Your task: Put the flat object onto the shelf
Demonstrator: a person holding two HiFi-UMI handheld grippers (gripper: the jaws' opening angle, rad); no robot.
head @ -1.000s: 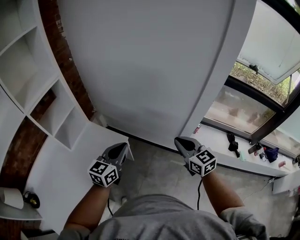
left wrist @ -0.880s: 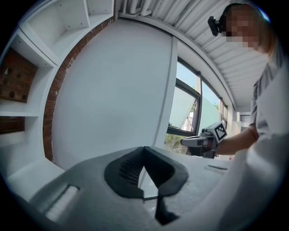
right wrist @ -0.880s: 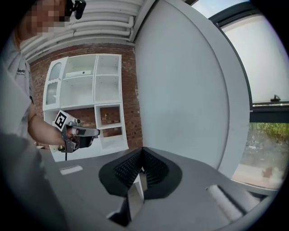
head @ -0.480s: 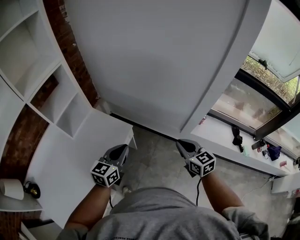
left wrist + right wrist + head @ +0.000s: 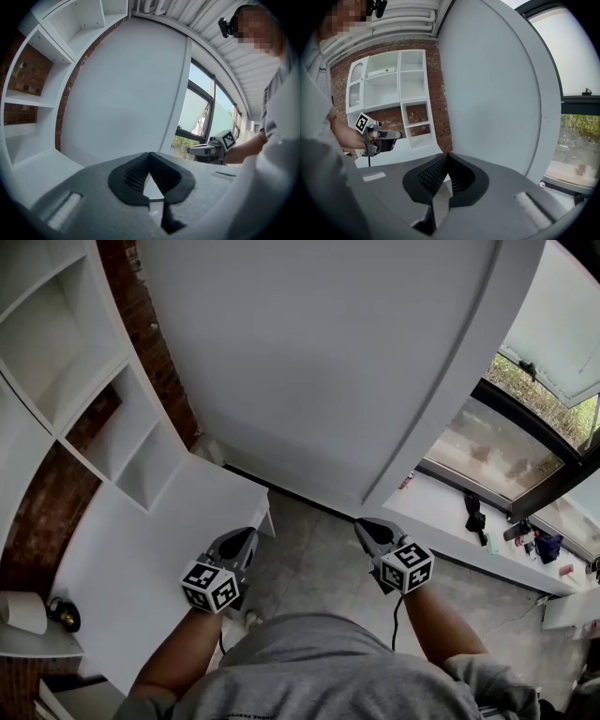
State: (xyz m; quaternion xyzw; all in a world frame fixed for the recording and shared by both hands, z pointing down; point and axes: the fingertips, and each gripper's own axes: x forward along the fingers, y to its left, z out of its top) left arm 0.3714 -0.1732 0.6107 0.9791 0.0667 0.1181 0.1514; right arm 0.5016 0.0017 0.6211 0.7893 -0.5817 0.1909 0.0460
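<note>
— What are the tongs pinching?
— Nothing. The left gripper (image 5: 246, 533) and right gripper (image 5: 362, 524) each have jaws pressed together, empty.
— And the shelf (image 5: 131, 390)?
— At the left, against brick (image 5: 169, 381). The flat object cannot be picked out.

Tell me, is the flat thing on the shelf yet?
Not yet; nothing looks done. The left gripper and right gripper are both shut with nothing in them. The shelf compartments I can see hold nothing. Still to do: pick up the flat object, which I can't pick out here, and put it on the shelf.
</note>
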